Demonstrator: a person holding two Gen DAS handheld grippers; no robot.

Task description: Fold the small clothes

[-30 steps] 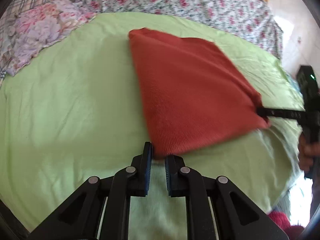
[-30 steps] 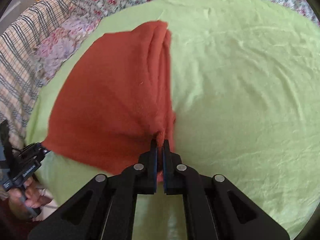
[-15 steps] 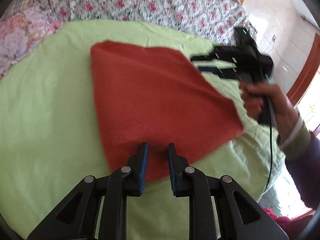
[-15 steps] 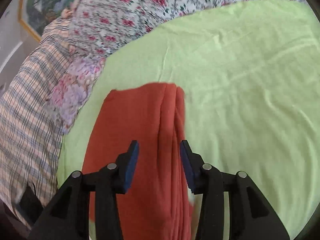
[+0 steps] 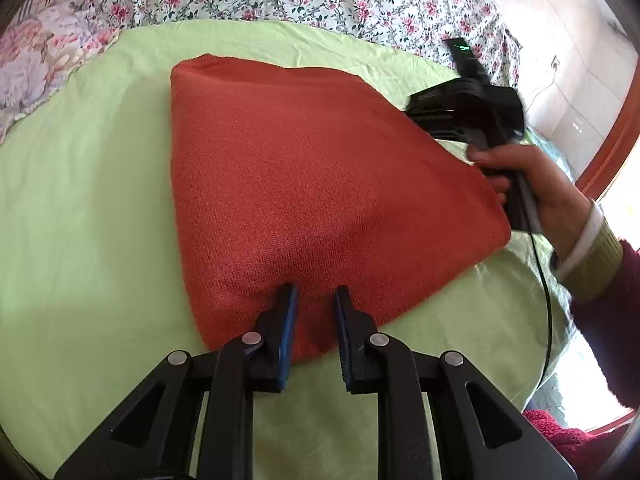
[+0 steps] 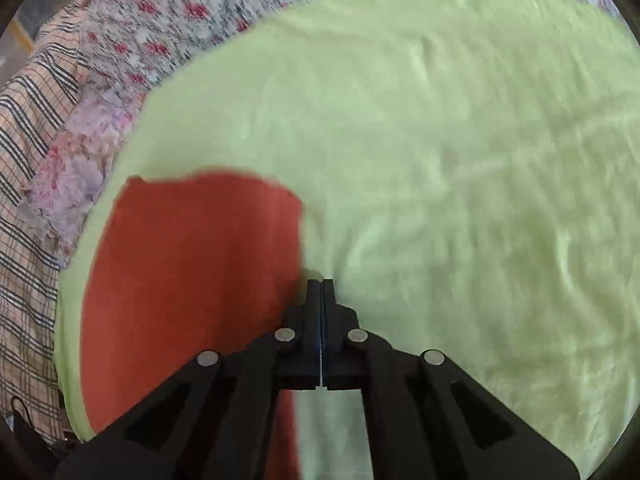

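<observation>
The red cloth (image 5: 320, 200) lies folded flat on the green sheet (image 5: 88, 184), no longer stretched between the tongs as a second ago. The left gripper (image 5: 314, 300) hovers slightly parted over its near edge, gripping nothing. The right gripper (image 6: 321, 286) (it let go of the corner) is closed and empty beside the cloth's right edge, held by a hand (image 5: 532, 188).

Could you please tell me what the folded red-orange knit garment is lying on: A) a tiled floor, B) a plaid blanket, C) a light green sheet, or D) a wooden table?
C: the red-orange knit garment lies flat with light green sheet around it on all sides.
</observation>
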